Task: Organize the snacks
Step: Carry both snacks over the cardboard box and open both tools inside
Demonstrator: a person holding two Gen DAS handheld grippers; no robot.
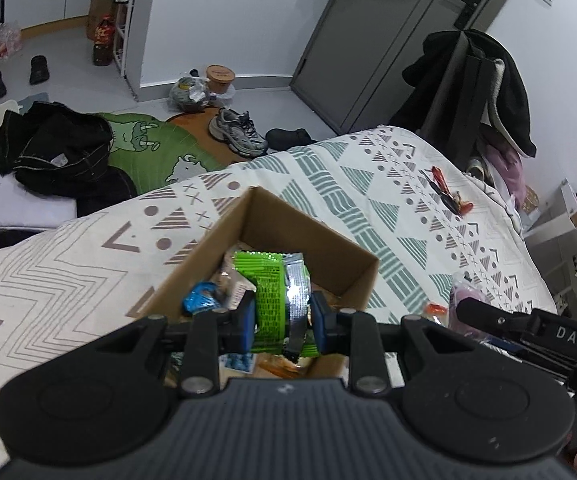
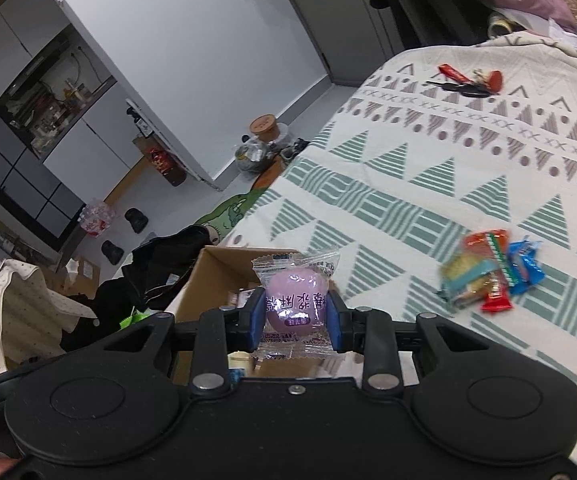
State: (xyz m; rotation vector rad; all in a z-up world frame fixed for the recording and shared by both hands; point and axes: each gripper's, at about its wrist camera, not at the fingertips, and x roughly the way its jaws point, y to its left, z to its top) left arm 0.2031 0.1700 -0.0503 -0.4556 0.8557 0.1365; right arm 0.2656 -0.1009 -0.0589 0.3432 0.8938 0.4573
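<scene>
My left gripper is shut on a green and silver snack packet and holds it over an open cardboard box on the bed; several snacks lie inside, among them a blue wrapped one. My right gripper is shut on a purple mochi in a clear wrapper, held just beside and above the same box. A small pile of loose snacks lies on the bedspread to the right. The right gripper's body shows at the right of the left wrist view.
The patterned bedspread carries a bunch of keys with a red strap near the far edge. Dark clothes, shoes and a green rug lie on the floor beyond the bed. A chair with coats stands at the bed's far side.
</scene>
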